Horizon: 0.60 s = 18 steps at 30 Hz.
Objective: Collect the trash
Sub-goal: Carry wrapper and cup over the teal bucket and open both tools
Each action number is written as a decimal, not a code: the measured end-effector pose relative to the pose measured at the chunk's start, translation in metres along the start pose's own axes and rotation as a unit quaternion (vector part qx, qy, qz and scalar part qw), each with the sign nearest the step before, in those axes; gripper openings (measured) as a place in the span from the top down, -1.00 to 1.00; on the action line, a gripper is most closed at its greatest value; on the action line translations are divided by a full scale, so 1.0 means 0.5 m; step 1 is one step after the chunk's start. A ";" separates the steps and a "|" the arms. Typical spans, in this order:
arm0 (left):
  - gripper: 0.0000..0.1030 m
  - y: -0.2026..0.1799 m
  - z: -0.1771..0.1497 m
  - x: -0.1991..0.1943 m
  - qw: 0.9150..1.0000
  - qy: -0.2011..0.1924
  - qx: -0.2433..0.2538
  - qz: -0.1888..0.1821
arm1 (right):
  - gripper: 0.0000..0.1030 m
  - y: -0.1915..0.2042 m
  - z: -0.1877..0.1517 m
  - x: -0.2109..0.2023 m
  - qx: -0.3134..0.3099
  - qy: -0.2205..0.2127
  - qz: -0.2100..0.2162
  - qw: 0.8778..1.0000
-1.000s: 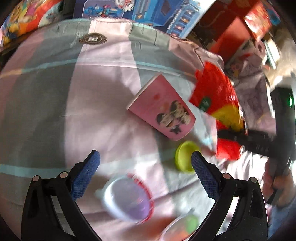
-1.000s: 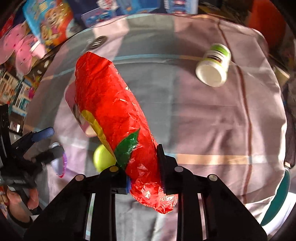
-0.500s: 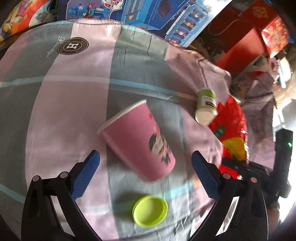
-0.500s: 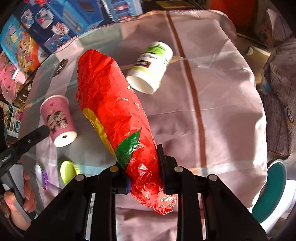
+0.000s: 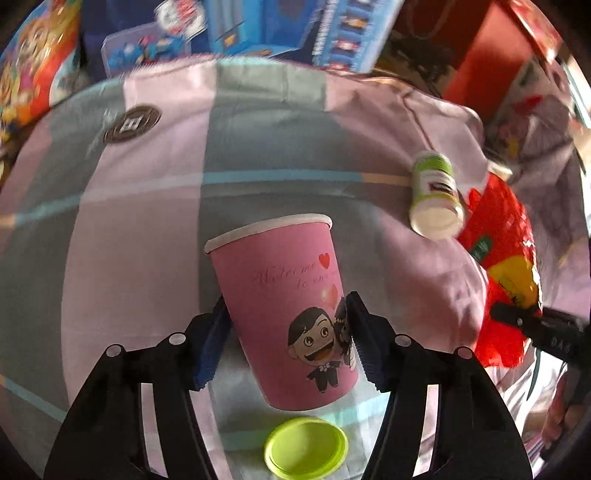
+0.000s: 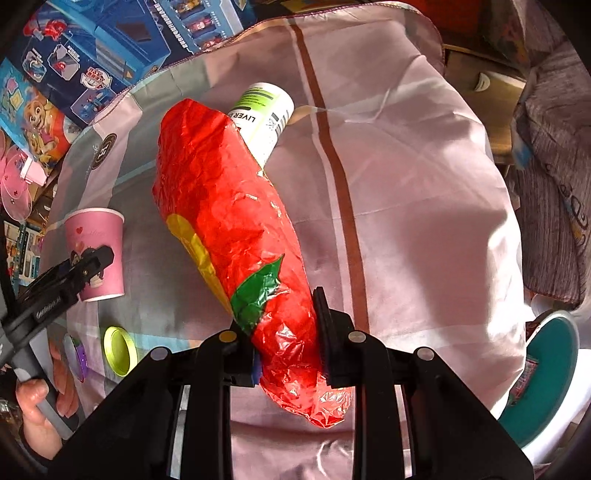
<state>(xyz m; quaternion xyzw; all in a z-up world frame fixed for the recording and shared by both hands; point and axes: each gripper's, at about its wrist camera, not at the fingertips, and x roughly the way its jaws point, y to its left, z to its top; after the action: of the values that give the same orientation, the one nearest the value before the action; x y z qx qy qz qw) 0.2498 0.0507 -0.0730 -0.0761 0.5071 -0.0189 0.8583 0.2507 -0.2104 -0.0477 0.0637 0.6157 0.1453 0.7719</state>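
A pink paper cup (image 5: 280, 295) with a cartoon couple lies on its side on the striped cloth (image 5: 147, 221), rim pointing away. My left gripper (image 5: 288, 325) straddles it. Its jaws are closing, and the blue pads touch both flanks of the cup. In the right wrist view my right gripper (image 6: 284, 325) is shut on a crumpled red plastic bag (image 6: 229, 206), held above the cloth. The bag's far end hides part of a white bottle with a green label (image 6: 264, 114). That bottle (image 5: 436, 195) lies to the right beyond the cup. The cup (image 6: 98, 240) is also at the left of the right wrist view.
A lime green lid (image 5: 306, 448) lies just short of the cup, and a small purple-rimmed lid (image 6: 79, 356) is beside it. Toy boxes (image 5: 280, 26) crowd the cloth's far edge. A teal and white container (image 6: 546, 376) stands off the right edge. A hand (image 6: 37, 406) holds the left gripper's handle.
My left gripper has travelled over the lids to the pink cup, and its jaws have narrowed onto it. The right gripper has carried the red bag toward the white bottle.
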 end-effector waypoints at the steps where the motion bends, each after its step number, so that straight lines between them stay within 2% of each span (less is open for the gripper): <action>1: -0.21 -0.015 -0.003 -0.011 1.000 -0.006 0.013 0.003 | 0.57 -0.005 -0.003 -0.004 0.001 -0.002 0.003 1.000; 10: -0.22 -0.136 -0.022 -0.086 0.996 -0.032 0.073 -0.032 | 0.57 -0.103 -0.036 -0.094 0.039 -0.043 0.022 0.998; 13: -0.23 -0.196 -0.032 -0.109 0.994 -0.036 0.097 -0.048 | 0.57 -0.164 -0.054 -0.138 0.052 -0.068 0.031 0.996; 18: -0.25 -0.313 -0.053 -0.135 0.986 -0.036 0.144 -0.075 | 0.57 -0.260 -0.084 -0.195 0.084 -0.092 0.021 0.992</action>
<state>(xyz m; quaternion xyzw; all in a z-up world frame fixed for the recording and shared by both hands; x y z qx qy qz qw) 0.2010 -0.0993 -0.0037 0.0096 0.4610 -0.1531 0.8740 0.2093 -0.3665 -0.0029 0.1537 0.5508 0.1028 0.8139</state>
